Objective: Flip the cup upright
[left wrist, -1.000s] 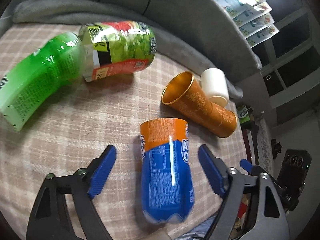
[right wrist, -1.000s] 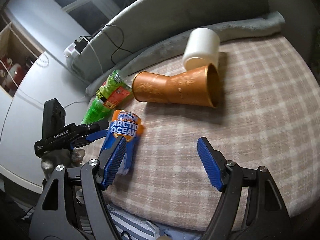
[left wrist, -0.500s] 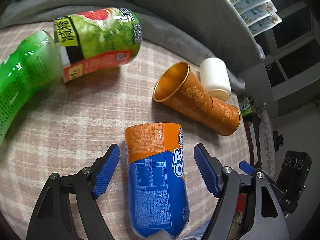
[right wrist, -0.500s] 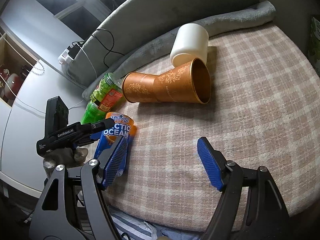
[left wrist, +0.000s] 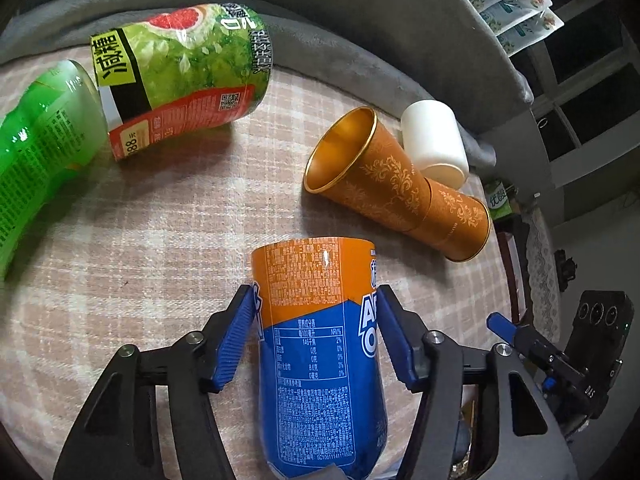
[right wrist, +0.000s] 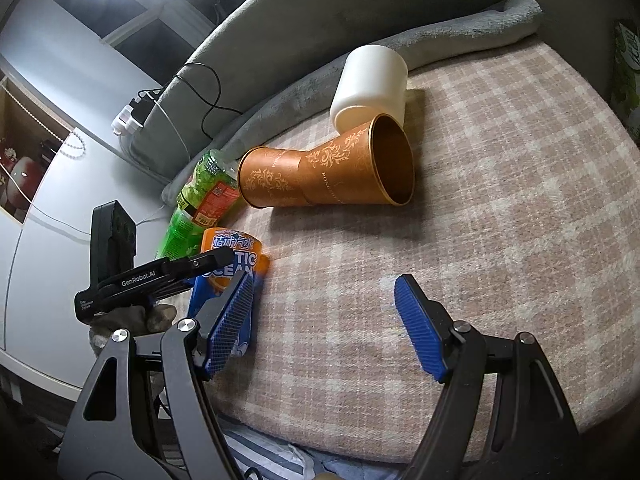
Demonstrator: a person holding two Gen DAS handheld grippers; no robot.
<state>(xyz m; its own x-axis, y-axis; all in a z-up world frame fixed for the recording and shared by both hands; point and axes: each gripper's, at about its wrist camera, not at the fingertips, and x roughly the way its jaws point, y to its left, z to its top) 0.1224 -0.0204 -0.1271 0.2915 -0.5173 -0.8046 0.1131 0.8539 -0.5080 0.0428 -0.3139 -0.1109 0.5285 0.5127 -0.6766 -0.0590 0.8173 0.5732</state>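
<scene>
A blue and orange cut-bottle cup (left wrist: 320, 332) lies on its side on the checked cushion (left wrist: 132, 248). My left gripper (left wrist: 318, 332) has closed its blue pads on the cup's two sides. In the right wrist view the same cup (right wrist: 232, 256) lies at the left with the left gripper (right wrist: 160, 280) on it. My right gripper (right wrist: 324, 324) is open and empty above the cushion (right wrist: 500, 240), to the right of the cup.
An orange-gold cup pair (left wrist: 396, 192) lies on its side beyond, with a white cup (left wrist: 434, 144) behind it; both show in the right wrist view (right wrist: 332, 176) (right wrist: 372, 84). Green cut-bottle cups (left wrist: 180, 80) (left wrist: 36, 152) lie far left. A grey blanket (left wrist: 360, 60) rims the cushion.
My left gripper has moved forward along the blue and orange cup and its jaws have closed onto the cup's sides. The right gripper has stayed open.
</scene>
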